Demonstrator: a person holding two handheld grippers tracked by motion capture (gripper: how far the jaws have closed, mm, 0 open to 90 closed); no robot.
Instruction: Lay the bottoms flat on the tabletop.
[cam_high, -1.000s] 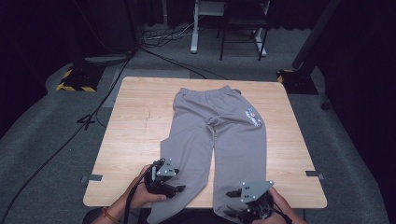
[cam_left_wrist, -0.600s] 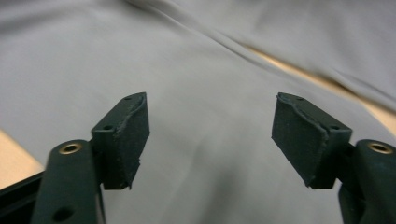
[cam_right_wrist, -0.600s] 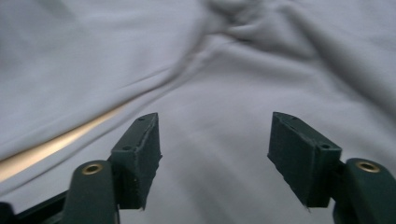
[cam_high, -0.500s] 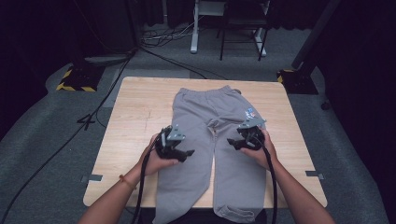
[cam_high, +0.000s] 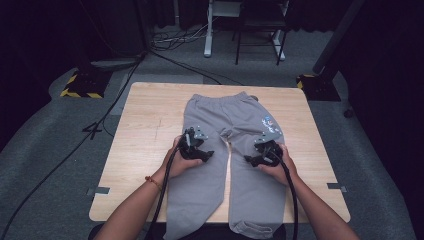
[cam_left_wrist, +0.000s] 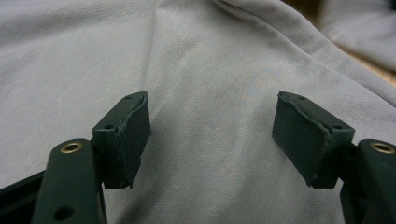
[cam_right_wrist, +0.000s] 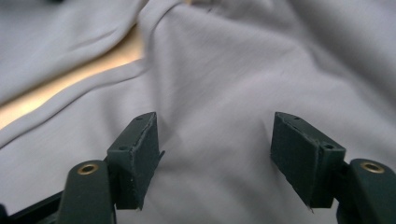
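Grey sweatpants (cam_high: 235, 150) flat on table (cam_high: 145, 125) — each hand-held gripper (cam_high: 196, 149) (cam_high: 262, 155) spread, empty.

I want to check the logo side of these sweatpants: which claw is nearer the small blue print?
The right claw. It sits over the pant leg just below the blue print. The left claw is over the other leg of the grey sweatpants, across the gap between the legs.
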